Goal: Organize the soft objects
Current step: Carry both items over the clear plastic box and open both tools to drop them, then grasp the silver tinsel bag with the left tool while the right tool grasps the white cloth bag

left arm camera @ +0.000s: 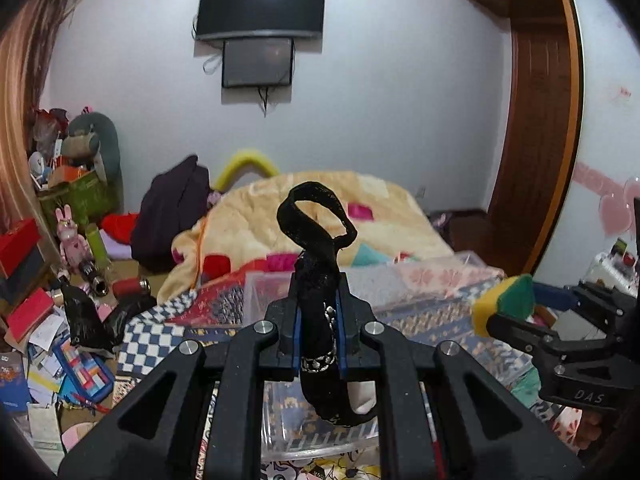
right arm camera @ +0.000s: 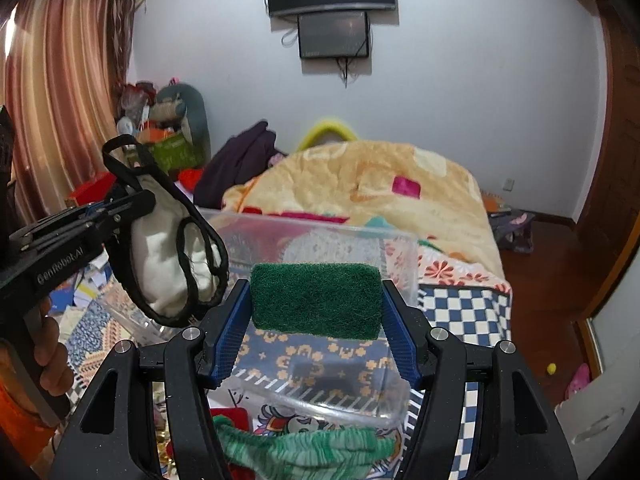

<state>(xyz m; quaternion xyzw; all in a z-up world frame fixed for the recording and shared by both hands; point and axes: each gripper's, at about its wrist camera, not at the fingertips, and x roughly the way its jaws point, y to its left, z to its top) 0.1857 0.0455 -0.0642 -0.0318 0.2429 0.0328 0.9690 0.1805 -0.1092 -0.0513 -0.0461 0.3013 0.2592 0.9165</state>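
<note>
My left gripper [left arm camera: 318, 320] is shut on a black-and-white fabric pouch with black straps [left arm camera: 316, 232]; the pouch hangs from it in the right wrist view [right arm camera: 168, 256], above the left rim of the clear plastic bin. My right gripper [right arm camera: 316, 316] is shut on a green and yellow scrub sponge [right arm camera: 316, 300], held above the clear plastic bin [right arm camera: 396, 248] on the bed. The sponge also shows at the right of the left wrist view [left arm camera: 506, 304]. The bin's rim [left arm camera: 256, 288] lies below the left gripper.
A patterned bedsheet [right arm camera: 468, 308] and a yellow blanket [right arm camera: 372, 176] cover the bed. A green knitted cloth [right arm camera: 304, 448] lies near the front. Boxes, toys and papers [left arm camera: 52, 320] clutter the floor on the left. A wooden door [left arm camera: 536, 152] stands on the right.
</note>
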